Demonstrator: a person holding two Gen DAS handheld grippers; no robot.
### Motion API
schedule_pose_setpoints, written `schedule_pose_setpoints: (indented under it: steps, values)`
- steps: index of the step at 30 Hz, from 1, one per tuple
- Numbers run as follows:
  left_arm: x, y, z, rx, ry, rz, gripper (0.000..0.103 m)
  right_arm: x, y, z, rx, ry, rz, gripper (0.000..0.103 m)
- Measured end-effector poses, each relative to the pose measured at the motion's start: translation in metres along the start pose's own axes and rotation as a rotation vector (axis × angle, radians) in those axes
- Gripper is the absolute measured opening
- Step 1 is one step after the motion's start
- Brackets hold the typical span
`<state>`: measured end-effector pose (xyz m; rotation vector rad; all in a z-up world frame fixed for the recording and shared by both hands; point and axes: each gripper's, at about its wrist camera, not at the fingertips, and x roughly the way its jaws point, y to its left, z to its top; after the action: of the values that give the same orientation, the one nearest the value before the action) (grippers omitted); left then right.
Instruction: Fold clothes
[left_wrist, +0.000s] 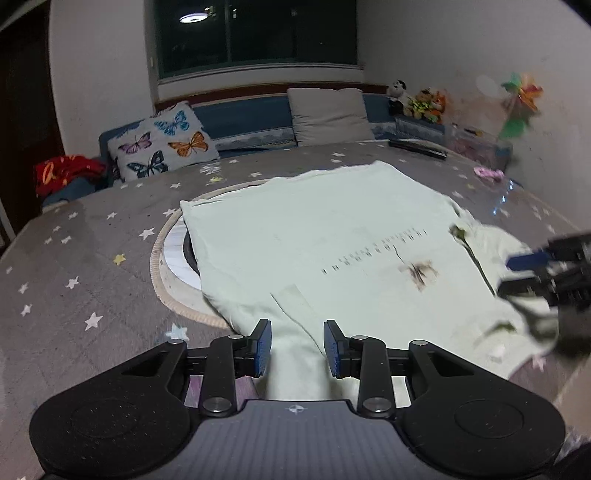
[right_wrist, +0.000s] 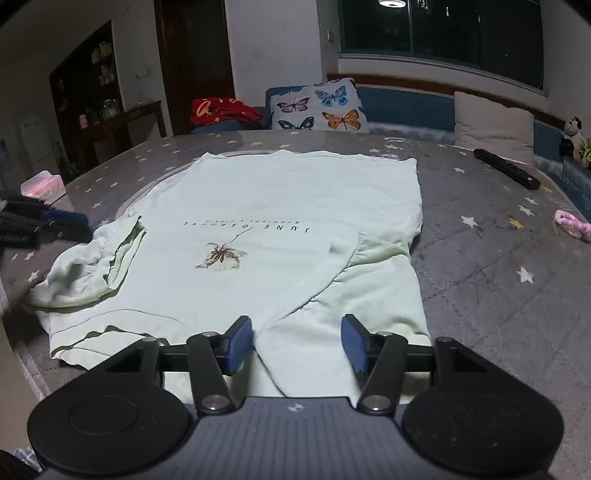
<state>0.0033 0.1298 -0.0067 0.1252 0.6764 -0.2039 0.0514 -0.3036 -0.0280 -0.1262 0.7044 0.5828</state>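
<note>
A pale green T-shirt (left_wrist: 332, 236) (right_wrist: 280, 206) lies flat on the star-patterned table, its flower print and lettering facing up. My left gripper (left_wrist: 297, 347) is open at the shirt's near edge, and a strip of sleeve runs between its blue pads without being pinched. My right gripper (right_wrist: 297, 343) is open too, low over the hem side, with a fabric crease between its fingers. One sleeve (right_wrist: 354, 254) is folded in onto the body; the other (right_wrist: 88, 269) sits bunched at the left. Each gripper shows blurred at the other view's edge: right gripper (left_wrist: 517, 273), left gripper (right_wrist: 74, 226).
A round turntable (left_wrist: 170, 269) sits under the shirt. A black remote (right_wrist: 506, 168) and a pink item (right_wrist: 572, 225) lie at the table's right. Butterfly pillow (right_wrist: 317, 107), grey cushion (right_wrist: 495, 127), plush toys (left_wrist: 424, 101) and red cloth (right_wrist: 221, 109) line the bench behind. A plastic box (right_wrist: 42, 186) stands left.
</note>
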Motion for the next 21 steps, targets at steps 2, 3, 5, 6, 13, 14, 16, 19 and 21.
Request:
schedule_pose_setpoints:
  steps: [2, 3, 5, 6, 13, 14, 16, 19, 21]
  values:
    - [-0.004, -0.005, -0.005, 0.012, 0.004, -0.001, 0.034, -0.003, -0.002, 0.002, 0.01, -0.002, 0.011, 0.061]
    - [-0.006, -0.007, -0.008, 0.018, 0.006, -0.001, 0.034, -0.006, -0.003, 0.004, 0.016, -0.006, 0.017, 0.061]
    - [-0.011, -0.011, -0.012, 0.024, 0.007, 0.001, 0.035, -0.011, -0.005, 0.008, 0.028, -0.015, 0.028, 0.061]
    - [-0.013, -0.012, -0.014, 0.022, 0.006, 0.0, 0.035, -0.014, -0.005, 0.011, 0.019, -0.028, 0.028, 0.061]
    - [-0.019, -0.019, -0.02, 0.043, 0.007, 0.009, 0.036, 0.002, -0.016, 0.037, 0.016, -0.056, -0.002, 0.057]
    - [-0.019, -0.019, -0.021, 0.042, 0.007, 0.005, 0.036, 0.008, -0.018, 0.04, 0.016, -0.052, -0.006, 0.056]
    - [-0.02, -0.02, -0.021, 0.049, 0.007, 0.002, 0.036, 0.018, -0.021, 0.047, 0.017, -0.044, -0.012, 0.055]
    - [-0.019, -0.021, -0.022, 0.057, 0.012, -0.001, 0.036, 0.035, -0.026, 0.054, 0.026, -0.029, -0.026, 0.05]
    - [-0.017, -0.021, -0.024, 0.059, 0.018, -0.002, 0.036, 0.046, -0.031, 0.055, 0.039, -0.003, -0.028, 0.049]
